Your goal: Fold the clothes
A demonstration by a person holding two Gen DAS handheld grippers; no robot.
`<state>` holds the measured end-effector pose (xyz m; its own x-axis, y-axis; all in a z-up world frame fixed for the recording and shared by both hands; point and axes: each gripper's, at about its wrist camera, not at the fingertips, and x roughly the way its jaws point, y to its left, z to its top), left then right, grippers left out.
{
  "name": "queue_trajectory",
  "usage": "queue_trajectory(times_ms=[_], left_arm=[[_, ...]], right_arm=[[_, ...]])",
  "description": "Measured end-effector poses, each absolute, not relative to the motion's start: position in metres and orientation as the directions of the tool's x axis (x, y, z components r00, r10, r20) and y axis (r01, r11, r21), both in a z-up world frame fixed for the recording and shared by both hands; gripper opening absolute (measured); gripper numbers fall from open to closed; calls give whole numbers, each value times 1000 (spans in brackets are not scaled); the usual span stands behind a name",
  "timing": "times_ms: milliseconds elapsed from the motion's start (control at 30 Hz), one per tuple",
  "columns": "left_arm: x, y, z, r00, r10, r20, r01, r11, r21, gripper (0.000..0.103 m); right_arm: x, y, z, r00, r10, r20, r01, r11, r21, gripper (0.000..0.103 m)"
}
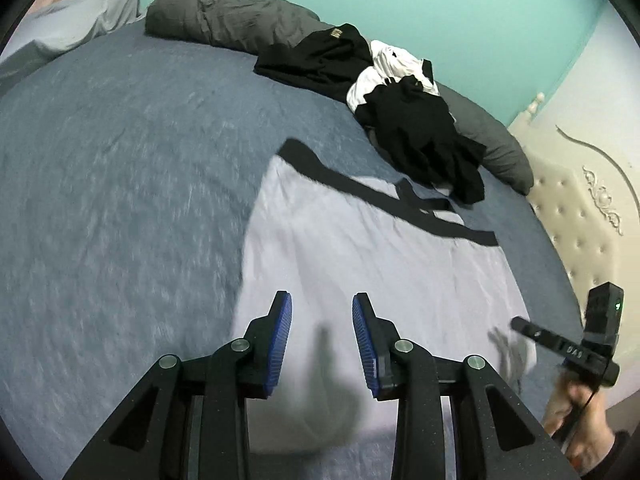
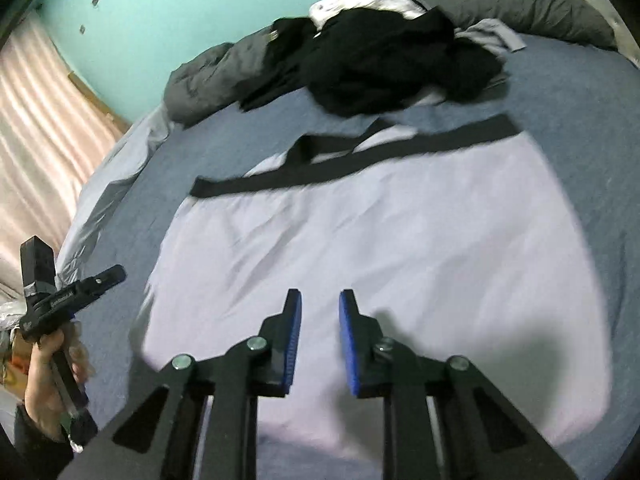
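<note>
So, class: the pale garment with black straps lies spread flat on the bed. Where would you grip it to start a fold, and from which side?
Grip the pale garment at its near hem corners, coming from the near edge of the bed. It lies flat, and the far end carries loose black straps beside the dark clothes pile. Both the left gripper and right gripper have open, empty jaws.

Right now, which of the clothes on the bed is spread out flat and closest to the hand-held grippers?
The pale lavender garment with black straps, lying flat directly beneath both grippers. The black and white clothes sit crumpled in a pile farther back, by the grey duvet.
</note>
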<state>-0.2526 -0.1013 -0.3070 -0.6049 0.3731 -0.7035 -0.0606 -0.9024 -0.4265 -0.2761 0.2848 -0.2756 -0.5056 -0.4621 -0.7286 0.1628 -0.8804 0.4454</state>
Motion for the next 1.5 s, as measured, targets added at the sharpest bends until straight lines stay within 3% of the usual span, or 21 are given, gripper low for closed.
queue_trajectory(times_ms=[133,500,900,1067,1333,1500], left_arm=[[-236,-91,-318,-594,390,-704,-93,-902,-421,35],[-246,-98,-353,-557,385,-736,-77,-906,-416,35],[-247,-96,-351,-555,385,-737,-90,-909,-407,36],[-245,-104,-347,-562,389,-730,-76,-903,-423,40],[-244,-110,-342,-567,394,-724,-67,-898,-436,44],[-253,-119,-339,-563,411,-717,-64,-887,-458,45]], right_arm=[[-259,264,-288,-497,-481,-722,146,-867,477,18],[-278,261,-331,-443,-391,-807,125,-918,377,11],[-312,247,-351,-438,-286,-852,121,-958,259,3],[-285,257,-323,-466,-349,-813,91,-933,348,3],[-254,234,-343,-387,-350,-853,171,-937,306,3],[-263,244,-331,-399,-388,-831,170,-922,348,4]])
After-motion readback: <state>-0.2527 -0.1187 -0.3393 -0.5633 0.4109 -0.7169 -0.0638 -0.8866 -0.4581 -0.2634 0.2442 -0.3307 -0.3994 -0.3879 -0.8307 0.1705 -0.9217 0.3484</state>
